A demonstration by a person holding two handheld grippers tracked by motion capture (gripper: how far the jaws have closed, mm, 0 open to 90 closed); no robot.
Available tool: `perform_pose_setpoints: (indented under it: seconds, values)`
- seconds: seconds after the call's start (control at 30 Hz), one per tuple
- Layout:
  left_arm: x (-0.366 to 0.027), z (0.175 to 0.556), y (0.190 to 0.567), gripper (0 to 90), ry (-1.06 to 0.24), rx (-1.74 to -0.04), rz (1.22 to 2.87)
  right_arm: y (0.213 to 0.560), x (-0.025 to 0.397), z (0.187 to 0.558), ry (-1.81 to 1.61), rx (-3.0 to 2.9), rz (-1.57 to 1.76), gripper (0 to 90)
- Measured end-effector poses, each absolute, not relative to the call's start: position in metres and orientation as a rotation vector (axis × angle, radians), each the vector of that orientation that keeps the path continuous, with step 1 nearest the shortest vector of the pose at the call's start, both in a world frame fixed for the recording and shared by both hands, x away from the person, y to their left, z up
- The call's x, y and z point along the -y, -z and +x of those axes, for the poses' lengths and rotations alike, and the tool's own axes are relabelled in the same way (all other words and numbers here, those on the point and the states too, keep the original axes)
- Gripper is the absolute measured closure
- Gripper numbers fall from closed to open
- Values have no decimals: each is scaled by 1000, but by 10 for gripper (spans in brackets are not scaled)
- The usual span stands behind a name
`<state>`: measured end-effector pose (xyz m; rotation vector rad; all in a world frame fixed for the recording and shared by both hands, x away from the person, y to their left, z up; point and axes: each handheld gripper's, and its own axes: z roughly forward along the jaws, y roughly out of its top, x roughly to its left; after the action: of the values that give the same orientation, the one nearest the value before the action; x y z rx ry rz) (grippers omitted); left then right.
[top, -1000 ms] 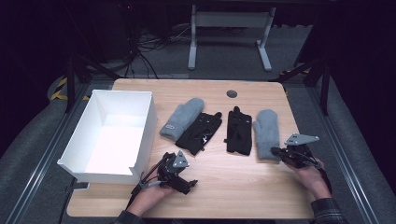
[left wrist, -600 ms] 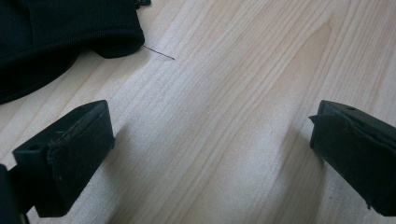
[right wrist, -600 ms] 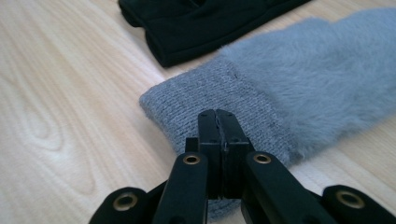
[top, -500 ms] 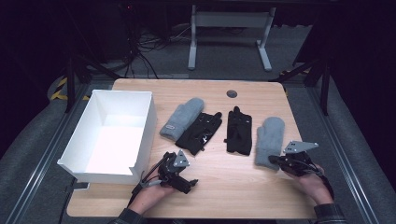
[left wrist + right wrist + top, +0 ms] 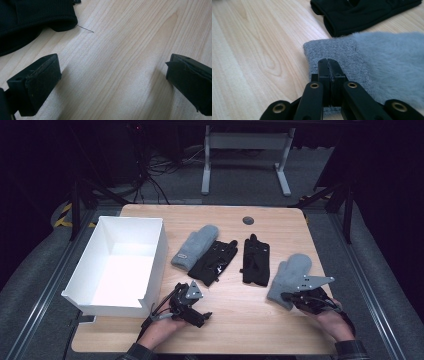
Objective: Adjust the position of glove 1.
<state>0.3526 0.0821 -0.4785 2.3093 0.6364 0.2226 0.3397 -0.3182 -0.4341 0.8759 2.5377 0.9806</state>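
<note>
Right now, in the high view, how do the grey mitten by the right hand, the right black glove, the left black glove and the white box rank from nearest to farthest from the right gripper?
1. Grey mitten: its cuff is pinched by the right gripper.
2. Right black glove: just left of that mitten.
3. Left black glove: table centre.
4. White box: far left edge.

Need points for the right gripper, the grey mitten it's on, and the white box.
right gripper [image 5: 328, 65]: right gripper view, tips of its shut fingers.
grey mitten [image 5: 292, 270]: high view, fuzzy middle of the right-hand one.
white box [image 5: 161, 247]: high view, its right wall.
</note>
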Motion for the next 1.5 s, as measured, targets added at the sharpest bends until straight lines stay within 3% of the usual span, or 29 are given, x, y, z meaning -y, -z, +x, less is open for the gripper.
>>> perform_pose_setpoints:
  seconds: [0.63, 0.73, 1.1, 1.2, 1.37, 1.5]
  values:
    - [-82, 353, 478, 1, -222, -636, 2310, 432, 284, 327, -1027, -2640, 702, 898]
    - [-82, 353, 478, 1, -222, -637, 2309, 425, 292, 329, -1027, -2580, 740, 775]
    - [-82, 353, 478, 1, -222, -637, 2310, 423, 331, 358, -952, -2411, 992, 581]
    - [-82, 353, 478, 1, -222, -637, 2309, 437, 332, 364, -902, -2449, 1024, 609]
    - [-82, 353, 478, 1, -223, -636, 2309, 445, 332, 366, -908, -2487, 1043, 848]
    - [-82, 353, 478, 1, -222, -637, 2309, 445, 334, 365, -924, -2485, 1065, 884]
